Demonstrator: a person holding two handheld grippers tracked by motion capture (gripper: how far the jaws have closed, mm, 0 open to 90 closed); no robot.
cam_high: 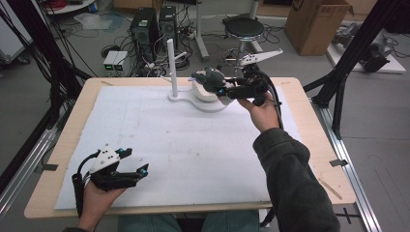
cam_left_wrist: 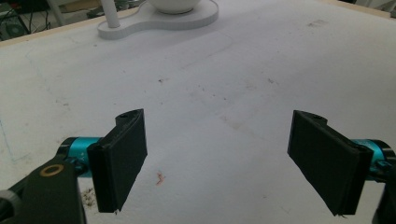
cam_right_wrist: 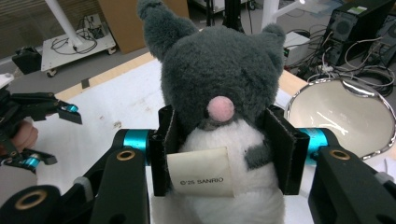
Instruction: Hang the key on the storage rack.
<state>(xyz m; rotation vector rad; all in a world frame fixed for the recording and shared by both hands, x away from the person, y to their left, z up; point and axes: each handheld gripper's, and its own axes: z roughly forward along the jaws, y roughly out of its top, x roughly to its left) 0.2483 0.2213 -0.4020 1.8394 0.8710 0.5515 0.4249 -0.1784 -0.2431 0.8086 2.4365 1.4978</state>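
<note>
A grey and white plush toy (cam_right_wrist: 217,107) with a pink nose and a paper tag is pinched between the black jaws of my right gripper (cam_right_wrist: 224,156), which is shut on its body. In the high view the right gripper (cam_high: 223,91) holds the plush toy (cam_high: 209,79) above the white bowl (cam_high: 205,94) on a white stand. The bowl (cam_right_wrist: 341,121) lies just right of the toy in the right gripper view. My left gripper (cam_high: 138,162) rests open near the table's front left corner, its jaws (cam_left_wrist: 224,163) wide apart over bare white mat.
A white post (cam_high: 172,67) rises from the stand's base (cam_high: 203,104) at the back of the white mat (cam_high: 174,145). Beyond the table's wooden edge (cam_high: 309,125) are computer towers, cables, a stool and a cardboard box.
</note>
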